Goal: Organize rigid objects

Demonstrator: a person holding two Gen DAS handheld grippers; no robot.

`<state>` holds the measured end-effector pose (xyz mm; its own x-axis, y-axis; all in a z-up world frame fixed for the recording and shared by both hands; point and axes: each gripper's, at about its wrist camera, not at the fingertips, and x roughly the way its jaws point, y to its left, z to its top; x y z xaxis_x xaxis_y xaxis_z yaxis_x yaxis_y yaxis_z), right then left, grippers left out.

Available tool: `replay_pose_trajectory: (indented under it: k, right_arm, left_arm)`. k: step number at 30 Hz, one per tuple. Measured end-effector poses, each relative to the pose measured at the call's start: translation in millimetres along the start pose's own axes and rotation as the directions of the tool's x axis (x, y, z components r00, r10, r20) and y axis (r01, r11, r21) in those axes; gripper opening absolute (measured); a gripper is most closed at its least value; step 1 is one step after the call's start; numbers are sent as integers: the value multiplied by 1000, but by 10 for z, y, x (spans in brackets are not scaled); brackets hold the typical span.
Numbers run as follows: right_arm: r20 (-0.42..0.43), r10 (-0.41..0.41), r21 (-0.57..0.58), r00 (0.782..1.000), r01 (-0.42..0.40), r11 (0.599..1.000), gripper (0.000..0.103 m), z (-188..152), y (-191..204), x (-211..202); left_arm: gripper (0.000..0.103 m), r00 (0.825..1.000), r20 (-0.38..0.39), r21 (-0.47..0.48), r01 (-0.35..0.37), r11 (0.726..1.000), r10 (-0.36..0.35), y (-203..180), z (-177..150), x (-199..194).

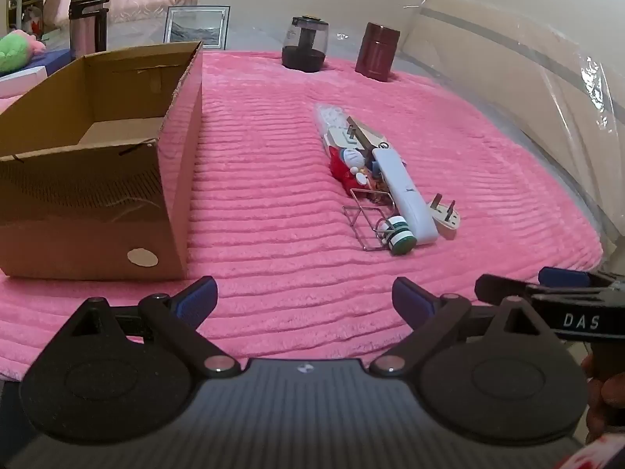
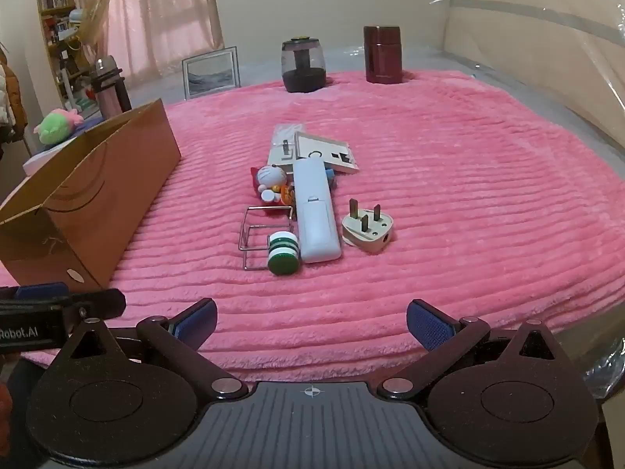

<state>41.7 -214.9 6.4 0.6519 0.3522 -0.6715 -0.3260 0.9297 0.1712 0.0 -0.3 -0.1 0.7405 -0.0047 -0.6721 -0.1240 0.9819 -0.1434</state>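
A pile of small rigid objects lies mid-blanket: a white remote (image 2: 315, 215) (image 1: 406, 195), a beige three-pin plug (image 2: 367, 226) (image 1: 445, 217), a green-and-white striped roll (image 2: 284, 252) (image 1: 400, 238), a wire frame (image 2: 261, 234) (image 1: 367, 219), a Doraemon figure (image 2: 271, 179) (image 1: 351, 158) and flat white packets (image 2: 324, 152) (image 1: 343, 129). An open, empty cardboard box (image 1: 97, 172) (image 2: 90, 199) stands to the left. My left gripper (image 1: 304, 301) is open and empty, near the box's front corner. My right gripper (image 2: 312, 320) is open and empty, in front of the pile.
A pink ribbed blanket (image 2: 468, 195) covers the surface. At its far edge stand a dark jar (image 2: 304, 64), a maroon canister (image 2: 383, 54) and a picture frame (image 2: 211, 72). A flask (image 1: 88, 19) and a green plush (image 1: 13, 51) sit beyond the box. Plastic-wrapped furniture (image 1: 527, 78) is on the right.
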Motion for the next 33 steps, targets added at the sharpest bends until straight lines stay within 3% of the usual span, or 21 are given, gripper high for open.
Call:
replay_pose_trajectory:
  k: [7,33]
  right_arm:
    - [4,-10,-8,1000,10,1000,101,-6,14,-15]
    - [-10,-9,-10,1000,9,1000,101,-37,19,33]
  left_arm:
    - [93,999,-18,-35,29,999,-30,48,23,-12]
    - [92,1000,-6,-29,18,999,-19,31,7,-4]
